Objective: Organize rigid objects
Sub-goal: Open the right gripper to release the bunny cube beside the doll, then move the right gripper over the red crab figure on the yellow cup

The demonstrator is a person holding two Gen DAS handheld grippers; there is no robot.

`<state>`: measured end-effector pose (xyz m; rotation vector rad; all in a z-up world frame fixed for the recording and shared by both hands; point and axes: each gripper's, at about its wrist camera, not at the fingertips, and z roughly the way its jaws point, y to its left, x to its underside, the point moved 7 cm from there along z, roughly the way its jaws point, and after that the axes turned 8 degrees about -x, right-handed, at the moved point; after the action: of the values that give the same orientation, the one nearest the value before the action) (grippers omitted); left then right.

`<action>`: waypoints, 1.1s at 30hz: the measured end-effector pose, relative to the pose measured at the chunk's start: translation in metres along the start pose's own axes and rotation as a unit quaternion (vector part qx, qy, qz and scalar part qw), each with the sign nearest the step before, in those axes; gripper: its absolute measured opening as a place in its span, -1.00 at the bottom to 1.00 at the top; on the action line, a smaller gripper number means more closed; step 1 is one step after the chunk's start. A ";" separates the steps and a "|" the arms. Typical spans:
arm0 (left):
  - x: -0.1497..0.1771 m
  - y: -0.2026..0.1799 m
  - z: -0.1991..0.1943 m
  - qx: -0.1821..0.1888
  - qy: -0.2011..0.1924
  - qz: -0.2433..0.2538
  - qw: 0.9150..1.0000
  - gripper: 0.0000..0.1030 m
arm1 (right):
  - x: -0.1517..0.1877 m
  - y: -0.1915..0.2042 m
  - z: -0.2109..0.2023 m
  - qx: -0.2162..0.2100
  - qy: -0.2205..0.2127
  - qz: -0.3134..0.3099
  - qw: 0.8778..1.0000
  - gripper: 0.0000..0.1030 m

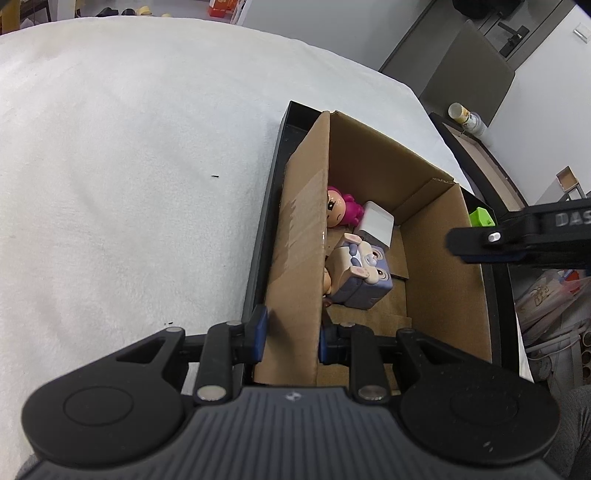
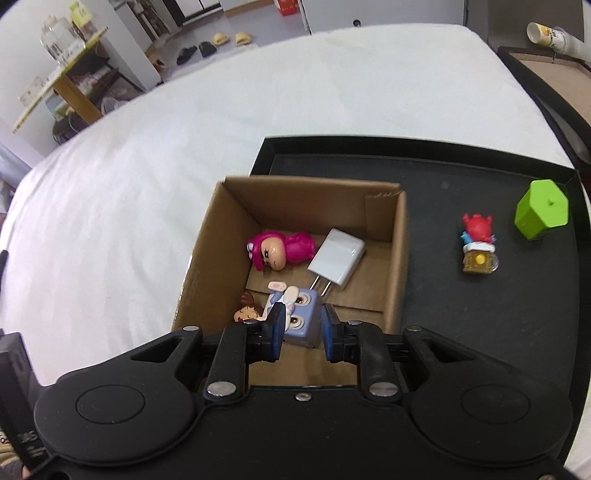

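A cardboard box [image 1: 436, 266] [image 2: 384, 236] stands in the left part of a black tray [image 1: 266, 236] [image 2: 480, 332]. Inside lie a pink-haired doll [image 1: 340, 210] [image 2: 280, 249], a white charger plug [image 1: 376, 223] [image 2: 338, 262], a purple block toy [image 1: 364, 277] [image 2: 301, 317] and a small brown-haired figure [image 2: 247, 314]. My left gripper [image 1: 291, 338] is shut on the box's left wall. Above the box's near end my right gripper [image 2: 303, 336] [image 1: 458, 243] is shut and holds nothing. A red figure [image 2: 478, 247] and a green block [image 2: 541, 214] [image 1: 480, 217] rest on the tray's bare right side.
The tray sits on a table under a white cloth [image 1: 129, 166] [image 2: 147, 166], which stretches left and far. A dark wooden frame [image 2: 546, 85] and a paper cup [image 2: 543, 33] lie beyond the table's right edge. A shelf [image 2: 62, 81] stands far left.
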<state>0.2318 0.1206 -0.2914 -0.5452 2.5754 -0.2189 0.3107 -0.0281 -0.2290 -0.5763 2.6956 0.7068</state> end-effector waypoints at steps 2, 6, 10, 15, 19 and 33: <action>0.000 -0.001 0.000 -0.004 0.000 0.001 1.000 -0.54 | -0.001 -0.004 -0.007 -0.009 -0.004 0.000 1.000 -0.55; 0.000 -0.003 0.000 -0.012 0.000 0.001 1.000 -0.54 | 0.000 -0.012 -0.020 -0.029 -0.006 -0.009 1.000 -0.50; -0.001 -0.003 0.000 -0.018 0.002 0.000 1.000 -0.55 | 0.002 -0.023 -0.032 -0.035 -0.013 -0.015 0.999 -0.31; 0.000 -0.004 -0.002 -0.030 0.002 -0.002 1.000 -0.55 | 0.007 -0.044 -0.046 -0.041 -0.028 -0.022 0.999 0.04; 0.001 -0.007 -0.005 -0.041 -0.001 0.004 0.999 -0.55 | 0.013 -0.066 -0.052 -0.049 -0.033 -0.015 0.998 0.09; 0.002 -0.015 -0.004 -0.074 0.009 0.018 0.997 -0.56 | 0.029 -0.126 -0.053 -0.060 -0.077 0.023 0.995 0.49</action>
<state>0.2336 0.1068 -0.2853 -0.5517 2.6306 -0.0217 0.3321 -0.1651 -0.2463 -0.4685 2.5442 0.8934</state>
